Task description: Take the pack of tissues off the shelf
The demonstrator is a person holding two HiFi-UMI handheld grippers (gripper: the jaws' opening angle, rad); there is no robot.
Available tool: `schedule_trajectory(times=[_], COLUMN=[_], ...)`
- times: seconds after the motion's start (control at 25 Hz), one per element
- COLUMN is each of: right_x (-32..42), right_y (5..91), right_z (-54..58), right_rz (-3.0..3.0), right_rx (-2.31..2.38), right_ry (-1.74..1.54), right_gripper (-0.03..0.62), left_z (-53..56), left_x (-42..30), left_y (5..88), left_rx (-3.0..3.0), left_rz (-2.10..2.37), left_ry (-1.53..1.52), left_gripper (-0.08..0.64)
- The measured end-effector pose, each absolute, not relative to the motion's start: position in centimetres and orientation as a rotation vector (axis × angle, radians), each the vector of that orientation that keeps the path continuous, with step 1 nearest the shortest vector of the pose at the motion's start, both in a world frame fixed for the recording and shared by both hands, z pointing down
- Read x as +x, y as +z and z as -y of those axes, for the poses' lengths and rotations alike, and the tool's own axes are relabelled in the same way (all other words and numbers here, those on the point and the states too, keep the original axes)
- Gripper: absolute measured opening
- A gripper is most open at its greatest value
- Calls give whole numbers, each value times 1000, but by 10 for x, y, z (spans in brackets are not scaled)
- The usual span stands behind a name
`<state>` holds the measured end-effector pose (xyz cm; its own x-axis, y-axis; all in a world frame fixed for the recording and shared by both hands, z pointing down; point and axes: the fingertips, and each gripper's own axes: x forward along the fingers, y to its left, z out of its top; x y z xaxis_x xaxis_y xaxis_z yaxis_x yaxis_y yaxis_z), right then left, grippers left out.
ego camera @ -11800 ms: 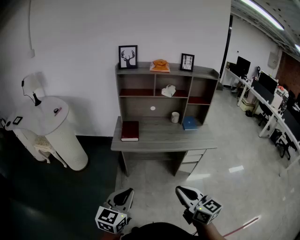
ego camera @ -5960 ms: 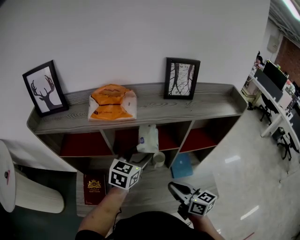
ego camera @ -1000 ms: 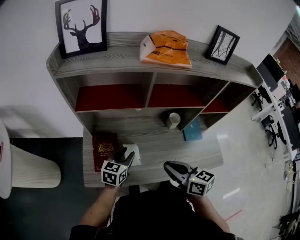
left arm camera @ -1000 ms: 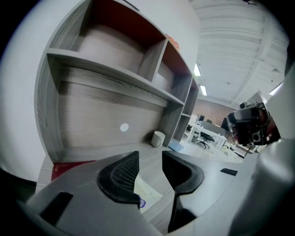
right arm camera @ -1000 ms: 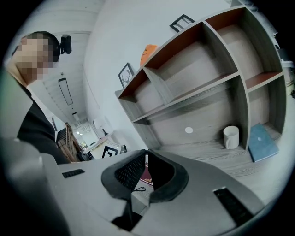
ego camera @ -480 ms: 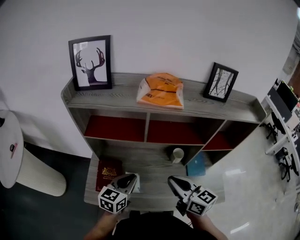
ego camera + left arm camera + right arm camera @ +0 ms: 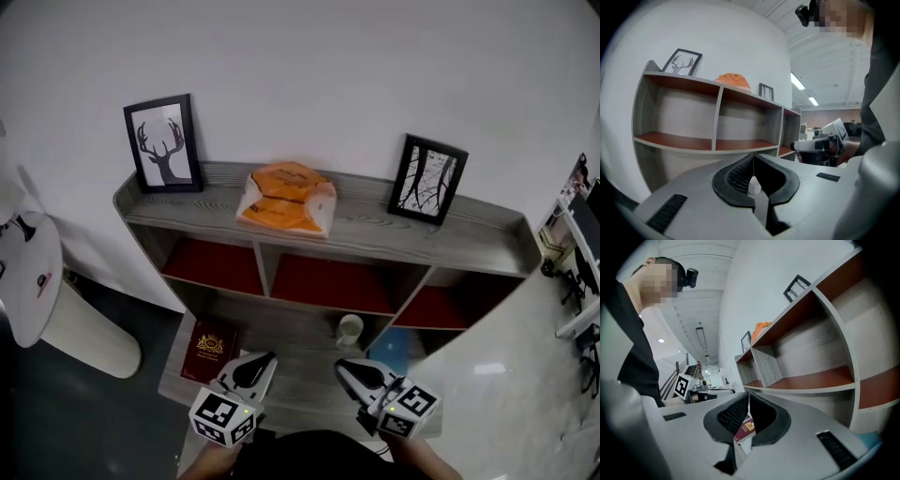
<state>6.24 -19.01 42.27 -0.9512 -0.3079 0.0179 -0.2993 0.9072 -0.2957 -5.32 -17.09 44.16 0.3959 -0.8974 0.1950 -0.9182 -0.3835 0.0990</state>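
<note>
In the left gripper view a small white piece, probably the tissue pack (image 7: 753, 186), shows through the gap behind my left gripper's (image 7: 752, 158) closed tips; it is not clamped. In the head view the left gripper (image 7: 265, 359) hangs over the desk's (image 7: 300, 361) front edge and hides the pack. My right gripper (image 7: 343, 366) is beside it, shut and empty. Through the right gripper's (image 7: 748, 394) gap I see the red book (image 7: 746, 427) lying on the desk.
On the desk are the red book (image 7: 210, 341), a cup (image 7: 350, 329) and a blue book (image 7: 386, 345). The shelf top (image 7: 375, 230) carries a deer picture (image 7: 161, 142), an orange pack (image 7: 284, 200) and a framed print (image 7: 429, 180). A round white table (image 7: 33, 281) stands left.
One second ago the white pack lay on the desk beside my left gripper's tips; now it is out of sight under that gripper. The head view has tilted up towards the wall.
</note>
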Motion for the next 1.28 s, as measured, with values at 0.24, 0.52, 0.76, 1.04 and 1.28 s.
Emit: schedule_trajectory(times=[0.24, 0.52, 0.76, 1.04, 1.28], right_x=[83, 85, 76, 52, 18], right_y=[420, 386, 348, 291, 257], right_z=[197, 204, 218, 226, 236], right_rz=[-3102, -3074, -3078, -3086, -3139], right_rx=[-365, -422, -438, -462, -472], right_ry=[-353, -288, -189, 22, 120], right_gripper=[17, 18, 20, 23, 114], left_z=[175, 184, 185, 184, 179], left_x=[-38, -38, -41, -39, -45], left_y=[427, 413, 399, 393, 391], left_rx=[2397, 2452, 2505, 2565, 2608], left_rz=[1711, 1644, 1606, 1545, 1513], left_ry=[96, 142, 173, 191, 177], left_gripper=[15, 15, 15, 15, 17])
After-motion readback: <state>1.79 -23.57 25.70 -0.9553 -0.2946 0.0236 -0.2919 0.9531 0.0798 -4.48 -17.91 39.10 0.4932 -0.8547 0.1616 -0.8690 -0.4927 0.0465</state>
